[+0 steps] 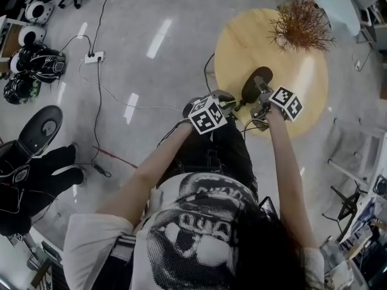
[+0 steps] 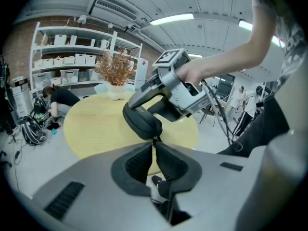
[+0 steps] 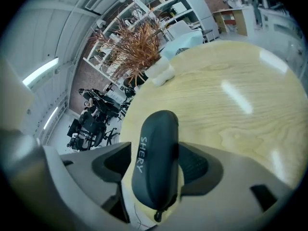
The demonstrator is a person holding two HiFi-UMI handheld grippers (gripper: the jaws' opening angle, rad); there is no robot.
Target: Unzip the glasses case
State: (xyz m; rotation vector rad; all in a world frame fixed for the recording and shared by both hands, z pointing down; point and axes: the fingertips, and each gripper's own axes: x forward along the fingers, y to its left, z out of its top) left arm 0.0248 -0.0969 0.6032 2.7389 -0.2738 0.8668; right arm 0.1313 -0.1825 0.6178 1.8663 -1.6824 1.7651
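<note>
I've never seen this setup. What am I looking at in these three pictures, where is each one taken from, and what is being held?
No robot here: a person wears a head camera looking down and holds a two-jaw tool in each hand. Each tool carries its own camera looking along its jaws. The right hand-held gripper clamps a dark glasses case over the edge of a round wooden table bearing a dried plant. The left hand-held gripper is shut on the case's zipper pull.

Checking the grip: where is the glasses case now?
Head view, right of centre: the glasses case is held in the right gripper over the near edge of the round table.
</note>
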